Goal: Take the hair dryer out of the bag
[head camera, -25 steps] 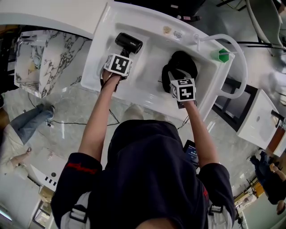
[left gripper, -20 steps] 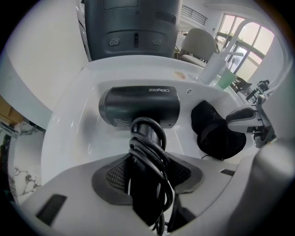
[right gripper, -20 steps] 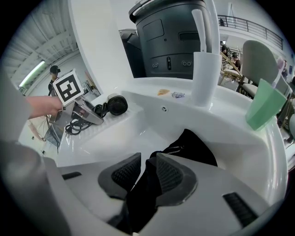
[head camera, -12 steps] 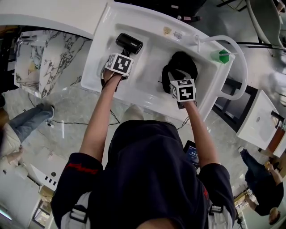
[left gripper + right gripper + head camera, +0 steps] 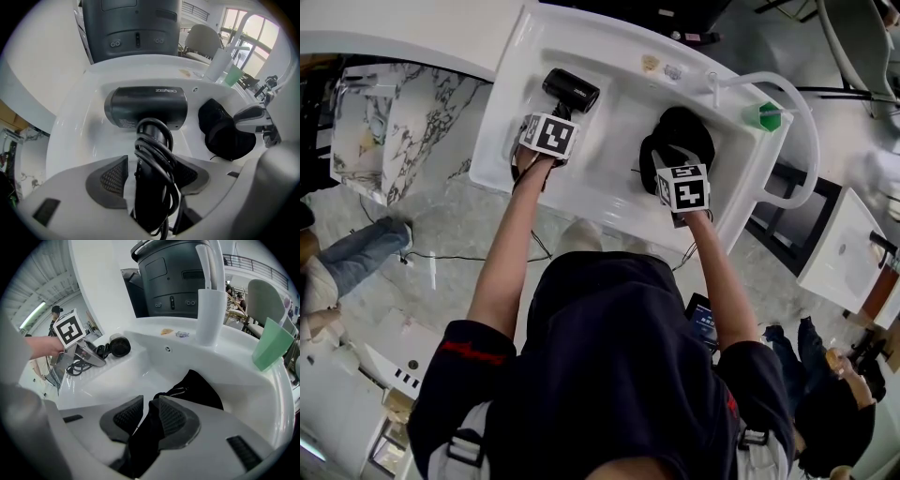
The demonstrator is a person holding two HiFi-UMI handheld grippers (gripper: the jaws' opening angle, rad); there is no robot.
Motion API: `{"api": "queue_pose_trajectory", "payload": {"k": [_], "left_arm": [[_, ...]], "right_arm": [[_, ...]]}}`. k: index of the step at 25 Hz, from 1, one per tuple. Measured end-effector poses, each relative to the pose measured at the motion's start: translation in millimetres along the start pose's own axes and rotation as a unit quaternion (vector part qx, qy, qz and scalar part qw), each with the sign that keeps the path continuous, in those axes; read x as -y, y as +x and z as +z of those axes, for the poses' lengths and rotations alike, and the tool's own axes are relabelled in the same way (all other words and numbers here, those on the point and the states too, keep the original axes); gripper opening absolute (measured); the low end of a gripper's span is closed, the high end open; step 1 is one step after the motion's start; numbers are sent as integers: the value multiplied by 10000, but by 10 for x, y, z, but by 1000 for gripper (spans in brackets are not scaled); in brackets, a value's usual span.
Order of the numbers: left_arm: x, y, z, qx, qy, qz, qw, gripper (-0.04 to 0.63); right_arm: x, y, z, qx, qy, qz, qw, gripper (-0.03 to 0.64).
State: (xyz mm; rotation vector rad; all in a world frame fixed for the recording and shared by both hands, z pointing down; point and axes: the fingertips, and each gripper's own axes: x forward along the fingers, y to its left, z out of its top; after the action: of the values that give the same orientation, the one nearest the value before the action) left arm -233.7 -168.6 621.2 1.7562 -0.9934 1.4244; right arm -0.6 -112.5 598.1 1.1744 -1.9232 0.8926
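Observation:
A black hair dryer [image 5: 570, 89] lies on the left ledge of the white sink [image 5: 517, 56], outside the bag. Its barrel [image 5: 145, 107] points across the ledge, and its cord is wound round the handle. My left gripper [image 5: 555, 117] straddles that handle [image 5: 151, 173]. Its jaws have just been opening, and a gap shows between the left pad [image 5: 114, 177] and the handle. The black bag [image 5: 680, 131] lies slumped in the basin. My right gripper [image 5: 671, 161] is shut on a fold of the bag's fabric [image 5: 145, 417], and the rest of the bag [image 5: 201, 390] spreads beyond the jaws.
A green cup [image 5: 766, 116] stands on the sink's far right corner beside a white upright tube [image 5: 208, 315]. A dark grey machine [image 5: 178, 277] stands behind the sink. A curved white rail [image 5: 802, 122] wraps the right end. People stand on the floor below.
Both grippers, the dryer and the bag stay where they were in the head view. People on the floor at the lower right have walked closer.

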Motion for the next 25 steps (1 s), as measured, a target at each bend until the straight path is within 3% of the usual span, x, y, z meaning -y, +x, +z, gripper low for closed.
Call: {"api": "queue_pose_trajectory", "payload": {"k": [12, 25], "left_arm": [[50, -37, 62, 145, 372, 208, 9990, 296], [117, -86, 89, 301, 428, 234, 9984, 324]], "right_arm": [[21, -19, -10, 20, 34, 12, 10000, 118], [64, -55, -39, 45, 45, 17, 10000, 118]]}}
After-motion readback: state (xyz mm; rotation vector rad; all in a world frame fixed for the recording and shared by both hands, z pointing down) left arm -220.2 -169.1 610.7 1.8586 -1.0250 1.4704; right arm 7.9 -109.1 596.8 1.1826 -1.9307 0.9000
